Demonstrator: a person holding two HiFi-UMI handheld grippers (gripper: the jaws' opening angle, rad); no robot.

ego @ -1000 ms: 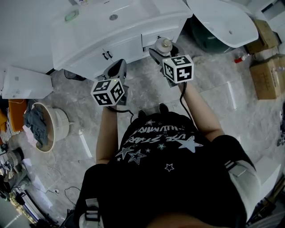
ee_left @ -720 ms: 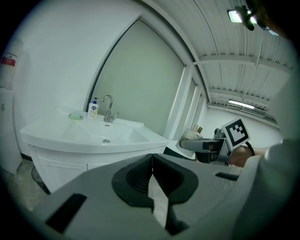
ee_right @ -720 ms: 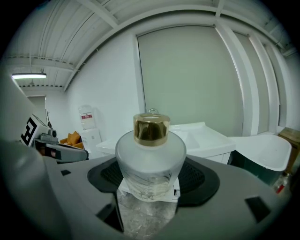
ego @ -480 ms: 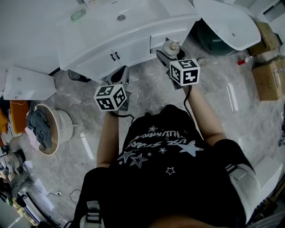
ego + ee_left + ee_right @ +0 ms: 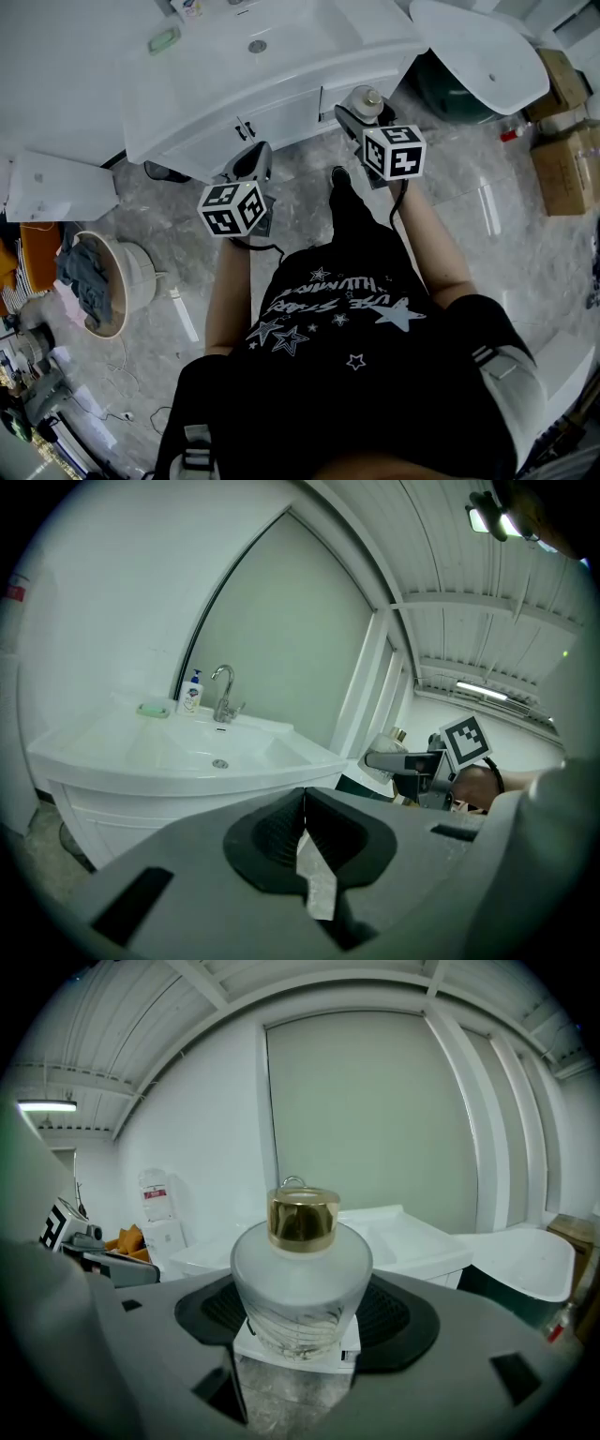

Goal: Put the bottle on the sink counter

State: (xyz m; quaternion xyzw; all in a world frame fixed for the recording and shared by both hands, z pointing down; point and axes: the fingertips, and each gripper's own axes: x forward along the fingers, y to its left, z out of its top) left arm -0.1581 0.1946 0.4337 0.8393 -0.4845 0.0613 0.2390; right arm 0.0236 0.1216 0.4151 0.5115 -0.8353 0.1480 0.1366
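Observation:
A frosted glass bottle [image 5: 300, 1283] with a gold cap stands upright between the jaws of my right gripper [image 5: 298, 1335], which is shut on it. In the head view the bottle [image 5: 364, 101] hangs just off the right front corner of the white sink counter [image 5: 309, 70], above the floor. My left gripper [image 5: 249, 165] is held in front of the cabinet doors, its jaws shut with nothing between them. From the left gripper [image 5: 302, 841] view I see the sink counter [image 5: 141, 761] ahead and the bottle [image 5: 386, 749] at the right.
On the counter stand a tap [image 5: 225, 694], a soap bottle [image 5: 191, 692] and a green soap dish [image 5: 163, 39]. A white bathtub [image 5: 478, 52] lies right of the cabinet, with cardboard boxes [image 5: 562, 159] beyond. A basin of laundry [image 5: 94, 277] sits on the floor at the left.
The view has shifted slightly toward the sink, and both grippers have edged forward. The bottle stays held in the right gripper.

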